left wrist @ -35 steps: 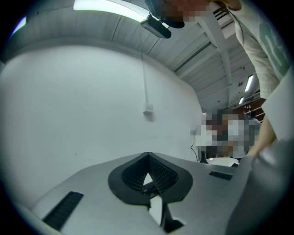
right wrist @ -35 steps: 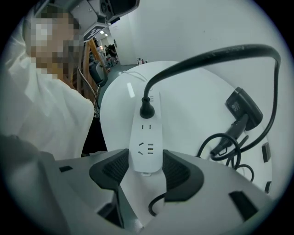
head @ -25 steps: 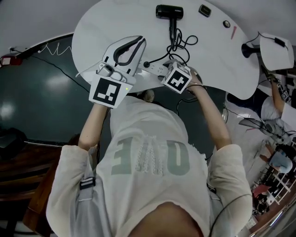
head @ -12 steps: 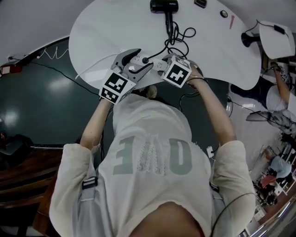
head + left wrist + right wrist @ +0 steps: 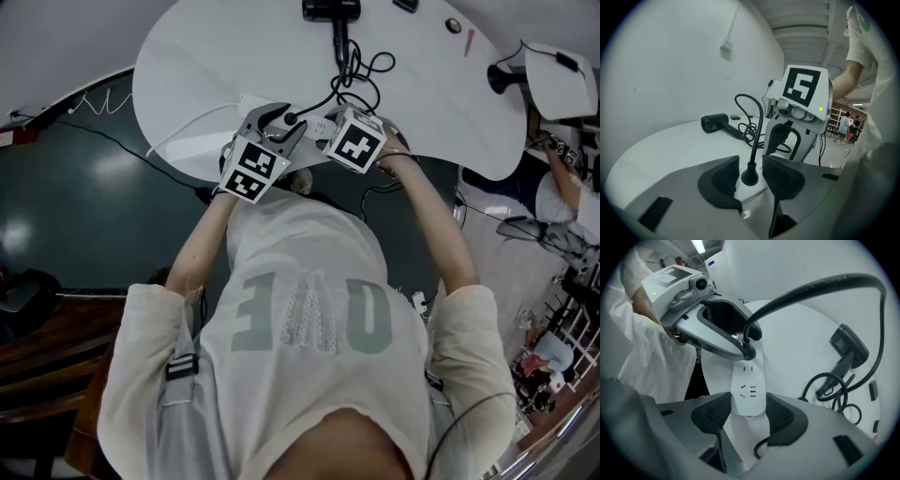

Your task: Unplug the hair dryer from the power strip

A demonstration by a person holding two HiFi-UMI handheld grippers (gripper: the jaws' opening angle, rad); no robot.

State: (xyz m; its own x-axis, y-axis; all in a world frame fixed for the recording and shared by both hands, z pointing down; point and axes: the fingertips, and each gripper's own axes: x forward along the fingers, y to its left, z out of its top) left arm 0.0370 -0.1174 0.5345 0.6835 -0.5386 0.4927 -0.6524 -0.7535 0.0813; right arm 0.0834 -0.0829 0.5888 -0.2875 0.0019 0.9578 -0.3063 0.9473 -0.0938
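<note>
A black hair dryer (image 5: 330, 11) lies at the far side of the white table (image 5: 206, 66). Its black cord (image 5: 757, 117) loops to a plug (image 5: 749, 178) seated in the white power strip (image 5: 749, 385). My left gripper (image 5: 750, 171) straddles that plug, and its jaws are closing with a thin gap still showing on each side. My right gripper (image 5: 749, 411) is shut on the near end of the strip, its pads against both long sides. In the head view both grippers meet at the table's near edge, and the strip is mostly hidden under them.
A second dark dryer with a white case (image 5: 553, 89) lies on a table at the right. Small items (image 5: 455, 26) and a pink pen (image 5: 469, 39) lie near the far rim. The strip's white cable (image 5: 187, 131) runs left off the table. People stand at the right.
My left gripper came down from above the table, its jaws spread, and it now sits around the plug. The right gripper stayed on the strip.
</note>
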